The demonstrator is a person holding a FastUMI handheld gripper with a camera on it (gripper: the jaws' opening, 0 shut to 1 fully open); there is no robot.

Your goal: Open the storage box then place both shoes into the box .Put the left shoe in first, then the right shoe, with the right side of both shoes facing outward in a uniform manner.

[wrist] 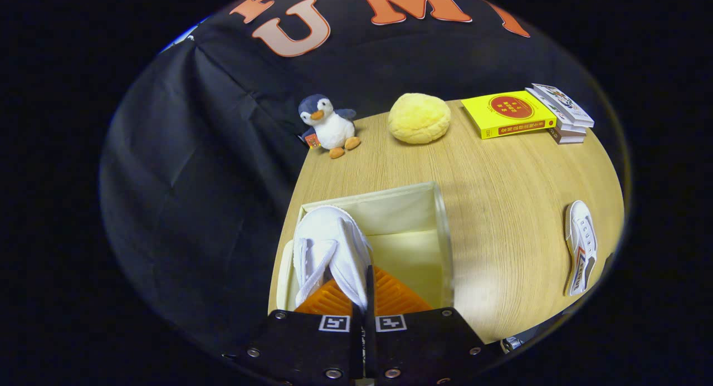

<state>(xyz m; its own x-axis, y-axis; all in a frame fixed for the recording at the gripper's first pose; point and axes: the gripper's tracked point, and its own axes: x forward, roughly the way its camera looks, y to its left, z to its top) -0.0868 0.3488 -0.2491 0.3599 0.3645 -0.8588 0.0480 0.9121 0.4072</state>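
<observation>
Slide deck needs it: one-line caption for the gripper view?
Gripper shut on white shoe above open storage box; second shoe lies on table.

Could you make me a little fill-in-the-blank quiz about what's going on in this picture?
1. The gripper is shut on a white ____, held over the open storage box.
2. The second shoe lies on the ____, apart from the box.
3. Beyond the box, beside the yellow cushion, stands a toy ____.
4. The yellow book lies next to a ____ of other books.

Missing words: shoe; table; penguin; stack
</observation>
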